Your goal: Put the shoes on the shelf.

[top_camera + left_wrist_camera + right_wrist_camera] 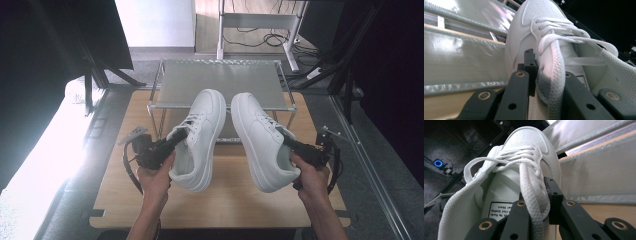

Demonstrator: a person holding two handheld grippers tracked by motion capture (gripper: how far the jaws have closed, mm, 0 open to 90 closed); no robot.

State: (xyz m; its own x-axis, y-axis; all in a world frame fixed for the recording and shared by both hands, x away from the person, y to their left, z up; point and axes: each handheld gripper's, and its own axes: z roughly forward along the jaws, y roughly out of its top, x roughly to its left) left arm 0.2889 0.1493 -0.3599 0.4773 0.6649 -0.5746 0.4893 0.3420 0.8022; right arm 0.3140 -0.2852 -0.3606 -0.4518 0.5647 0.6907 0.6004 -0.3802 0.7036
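We note each shoe's collar side pinched between fingers, left gripper (176, 139) on left shoe (200, 135), right gripper (289, 141) on right shoe (260, 140), fingertips buried behind laces.

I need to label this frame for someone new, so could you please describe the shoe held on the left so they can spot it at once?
Start at the wooden table with the metal rack at its far end. In front of the rack, two white sneakers hang in the air. The left sneaker is clamped at its inner side by the left hand-held gripper, and its sole edge faces the other shoe.
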